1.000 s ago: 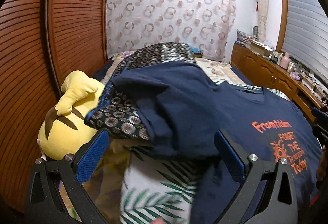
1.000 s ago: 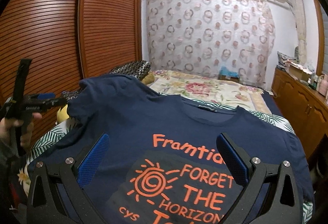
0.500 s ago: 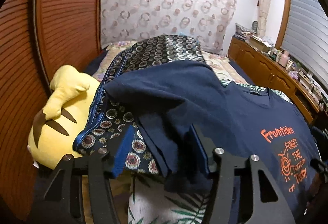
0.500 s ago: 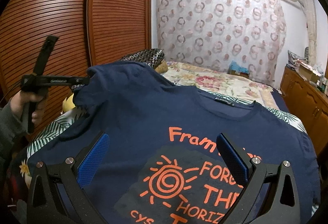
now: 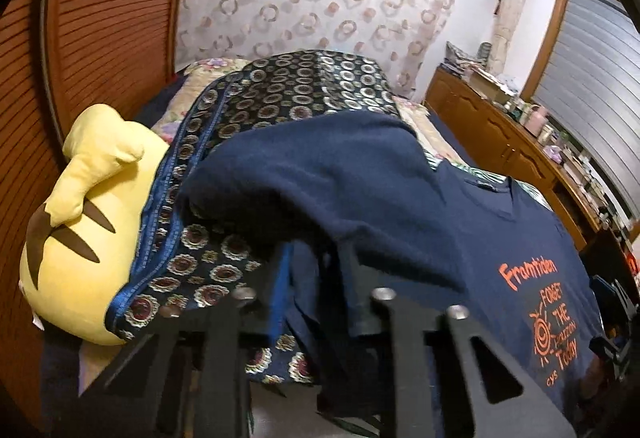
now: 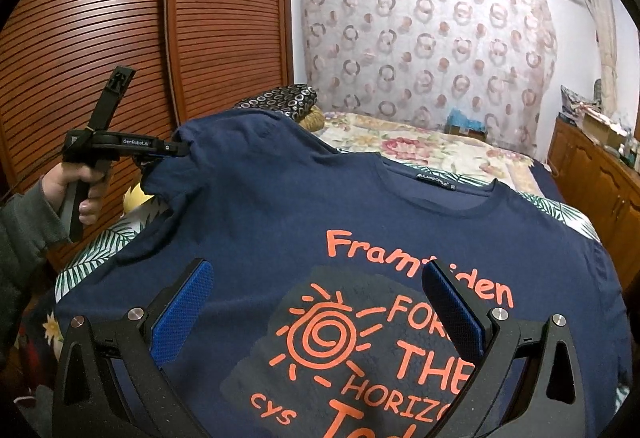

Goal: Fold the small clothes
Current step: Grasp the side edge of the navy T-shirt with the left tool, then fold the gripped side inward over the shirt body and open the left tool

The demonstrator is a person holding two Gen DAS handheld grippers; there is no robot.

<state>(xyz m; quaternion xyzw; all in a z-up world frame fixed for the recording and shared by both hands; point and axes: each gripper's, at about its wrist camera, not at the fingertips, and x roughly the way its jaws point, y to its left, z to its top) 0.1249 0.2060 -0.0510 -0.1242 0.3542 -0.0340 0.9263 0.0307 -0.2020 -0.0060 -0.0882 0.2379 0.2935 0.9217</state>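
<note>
We find the navy blue cotton T-shirt with orange print (image 6: pixel 320 222) spread face up on the bed (image 6: pixel 420 145), its collar toward the curtained far wall. The left hand-held gripper (image 5: pixel 316 274) is clenched on the shirt's sleeve edge, the fabric pinched between its jaws and lifted clear of the bed, draping forward over the fingers. The right hand-held gripper (image 6: pixel 316 322) hovers over the printed chest, released — its blue-padded fingers (image 6: pixel 182 318) stand wide apart with nothing between them.

On edges and room: the brown slatted wooden wardrobe doors (image 6: pixel 120 37) stand close along the left side of the bed, just behind the left hand-held gripper. The brown wooden dresser (image 5: pixel 500 141) runs along the opposite side, with a strip of floor between it and the bed. The shirt's far sleeve lies near the bed's right edge.

The left wrist view alone shows the yellow plush toy with brown stripes (image 5: pixel 80 222) beside the wardrobe and the dark circle-patterned fabric with blue trim (image 5: pixel 248 125) lying partly over it and under the raised sleeve. The right wrist view alone shows the person's left hand (image 6: pixel 76 189) on the gripper handle, the raised sleeve from the side, and the white-and-green leaf-print bed sheet (image 6: pixel 100 250) below the shirt's left edge.
</note>
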